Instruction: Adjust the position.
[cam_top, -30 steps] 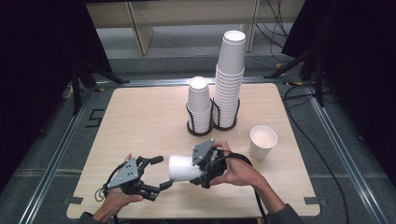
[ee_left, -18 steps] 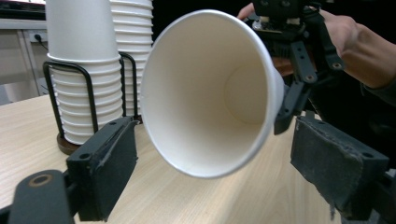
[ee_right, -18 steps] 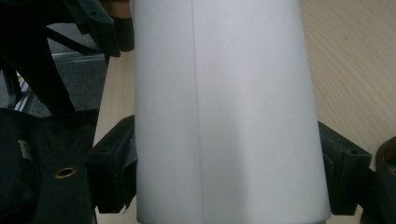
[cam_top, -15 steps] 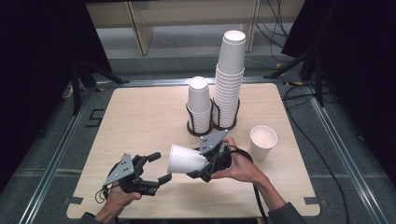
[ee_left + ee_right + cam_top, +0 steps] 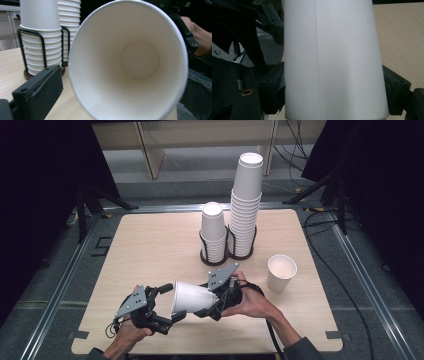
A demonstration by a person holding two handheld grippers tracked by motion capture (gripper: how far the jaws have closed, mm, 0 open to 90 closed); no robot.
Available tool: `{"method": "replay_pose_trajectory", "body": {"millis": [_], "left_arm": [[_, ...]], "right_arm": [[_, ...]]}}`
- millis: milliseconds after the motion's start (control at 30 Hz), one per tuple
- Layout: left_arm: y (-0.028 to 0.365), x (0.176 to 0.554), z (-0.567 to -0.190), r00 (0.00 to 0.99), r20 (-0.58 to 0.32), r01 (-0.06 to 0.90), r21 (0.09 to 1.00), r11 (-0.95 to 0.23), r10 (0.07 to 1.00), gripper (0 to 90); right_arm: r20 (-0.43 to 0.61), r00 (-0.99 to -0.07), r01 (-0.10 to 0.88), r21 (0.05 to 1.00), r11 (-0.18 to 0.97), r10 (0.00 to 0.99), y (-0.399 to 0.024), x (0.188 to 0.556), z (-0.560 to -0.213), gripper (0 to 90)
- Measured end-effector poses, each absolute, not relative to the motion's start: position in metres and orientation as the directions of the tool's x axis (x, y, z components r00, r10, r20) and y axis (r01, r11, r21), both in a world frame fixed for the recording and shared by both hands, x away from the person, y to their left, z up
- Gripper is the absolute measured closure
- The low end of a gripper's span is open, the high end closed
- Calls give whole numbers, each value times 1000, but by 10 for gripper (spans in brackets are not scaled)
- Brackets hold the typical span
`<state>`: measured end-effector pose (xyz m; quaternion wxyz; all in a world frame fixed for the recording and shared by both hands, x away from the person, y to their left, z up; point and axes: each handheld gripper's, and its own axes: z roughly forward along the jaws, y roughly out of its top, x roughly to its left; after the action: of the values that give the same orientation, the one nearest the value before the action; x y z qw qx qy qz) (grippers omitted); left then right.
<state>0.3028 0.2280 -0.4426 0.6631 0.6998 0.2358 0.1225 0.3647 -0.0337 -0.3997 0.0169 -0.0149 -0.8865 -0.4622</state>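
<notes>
A white paper cup (image 5: 192, 296) lies on its side above the front of the table, with my right gripper (image 5: 207, 304) shut on its narrow end. In the right gripper view the cup's wall (image 5: 332, 57) stands between the two black fingers (image 5: 397, 92). The cup's mouth (image 5: 130, 62) faces my left gripper (image 5: 170, 304), which is open. That gripper's fingers (image 5: 37, 92) straddle the rim, and the left one is just apart from it.
A black wire holder at mid-table carries a short cup stack (image 5: 213, 232) and a tall one (image 5: 246, 205). A single cup (image 5: 281, 272) stands upright to the right. The wooden table (image 5: 150, 245) has bare room on its left half.
The right gripper has carried the cup leftward and tilted its mouth toward the left gripper. The rim now sits between the left gripper's open jaws.
</notes>
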Motion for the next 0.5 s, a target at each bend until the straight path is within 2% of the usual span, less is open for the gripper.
{"method": "replay_pose_trajectory", "body": {"millis": [33, 100, 300, 500], "left_arm": [[228, 303, -443, 862, -135, 163, 986, -16, 488, 0], [227, 302, -443, 861, -142, 174, 985, -20, 489, 0], [229, 301, -442, 873, -132, 160, 987, -19, 469, 2], [233, 303, -438, 887, -145, 173, 985, -23, 439, 59]], "right_arm": [[76, -997, 74, 811, 580, 21, -33, 362, -401, 228], [56, -998, 43, 818, 573, -5, -29, 364, -404, 227], [86, -996, 58, 823, 565, -23, -26, 363, -407, 226], [75, -997, 45, 822, 568, -29, -28, 365, -411, 221]]}}
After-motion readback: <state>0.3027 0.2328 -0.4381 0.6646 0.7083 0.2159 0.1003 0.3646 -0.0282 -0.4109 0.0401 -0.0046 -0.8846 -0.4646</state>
